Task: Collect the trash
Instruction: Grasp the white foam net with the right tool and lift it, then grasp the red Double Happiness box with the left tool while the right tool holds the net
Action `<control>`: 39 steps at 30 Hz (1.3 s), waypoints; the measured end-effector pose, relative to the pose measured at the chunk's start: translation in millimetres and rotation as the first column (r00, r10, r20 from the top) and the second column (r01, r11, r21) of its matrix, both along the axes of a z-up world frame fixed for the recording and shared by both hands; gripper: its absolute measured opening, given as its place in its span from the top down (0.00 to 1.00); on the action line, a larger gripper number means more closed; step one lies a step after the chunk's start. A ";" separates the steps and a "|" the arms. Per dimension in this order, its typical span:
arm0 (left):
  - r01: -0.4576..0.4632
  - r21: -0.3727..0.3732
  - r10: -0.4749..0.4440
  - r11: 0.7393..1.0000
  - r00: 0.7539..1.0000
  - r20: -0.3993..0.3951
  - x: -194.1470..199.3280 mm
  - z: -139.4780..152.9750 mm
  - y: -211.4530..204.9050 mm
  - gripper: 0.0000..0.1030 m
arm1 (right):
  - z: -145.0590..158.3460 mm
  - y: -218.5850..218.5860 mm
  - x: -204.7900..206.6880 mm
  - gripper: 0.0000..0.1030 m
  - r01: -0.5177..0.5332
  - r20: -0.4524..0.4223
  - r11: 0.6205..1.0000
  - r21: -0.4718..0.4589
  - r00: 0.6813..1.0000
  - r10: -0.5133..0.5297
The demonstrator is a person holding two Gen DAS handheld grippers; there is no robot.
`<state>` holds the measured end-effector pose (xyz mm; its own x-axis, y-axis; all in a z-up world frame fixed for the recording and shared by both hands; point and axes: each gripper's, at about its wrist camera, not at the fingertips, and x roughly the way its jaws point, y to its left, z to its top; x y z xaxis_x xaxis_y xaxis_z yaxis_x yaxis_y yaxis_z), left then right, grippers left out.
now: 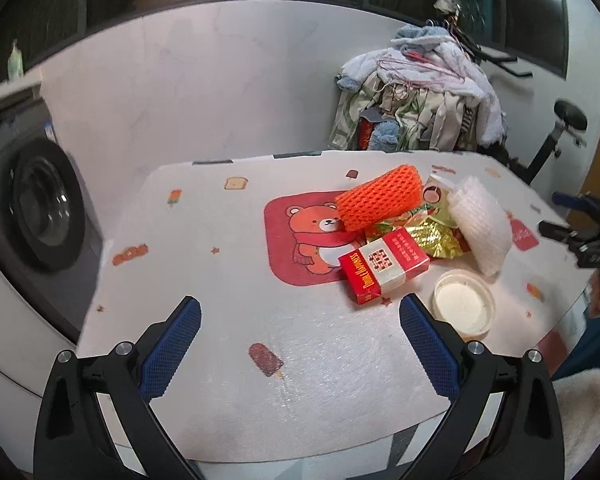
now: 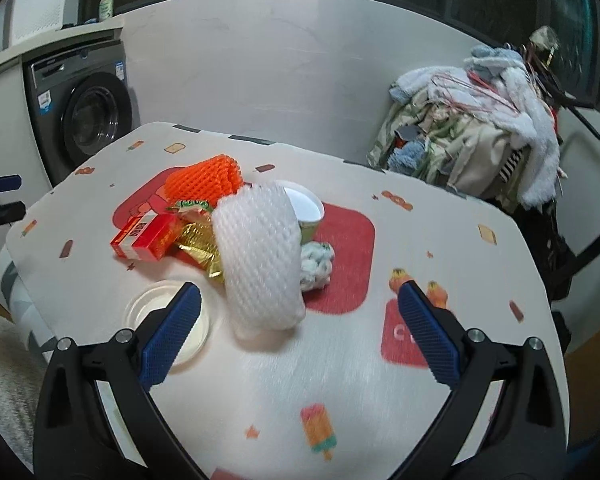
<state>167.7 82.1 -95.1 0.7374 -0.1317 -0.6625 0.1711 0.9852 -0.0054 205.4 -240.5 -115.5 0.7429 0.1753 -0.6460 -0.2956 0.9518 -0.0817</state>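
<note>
Two tools hang over the worktop, both spread wide with nothing between their blue pads. In the left wrist view the left tool sits above bare cloth at the near edge, and the right tool shows as dark parts at the far right. The trash lies heaped to the right of centre: an orange foam net on the far side, a red cigarette pack nearest, gold and green wrappers between them, a white foam net to the right, and a clear round lid just beside the left tool's right finger. In the right wrist view the right tool frames the white foam net, which leans against a paper cup; crumpled tissue lies just right of the net.
</note>
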 end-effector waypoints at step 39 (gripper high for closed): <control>-0.242 -0.448 0.026 0.860 0.900 -0.435 147.7 -97.7 -52.6 0.06 | -30.1 -35.9 -32.2 0.62 0.115 0.028 0.989 0.093 0.993 -0.118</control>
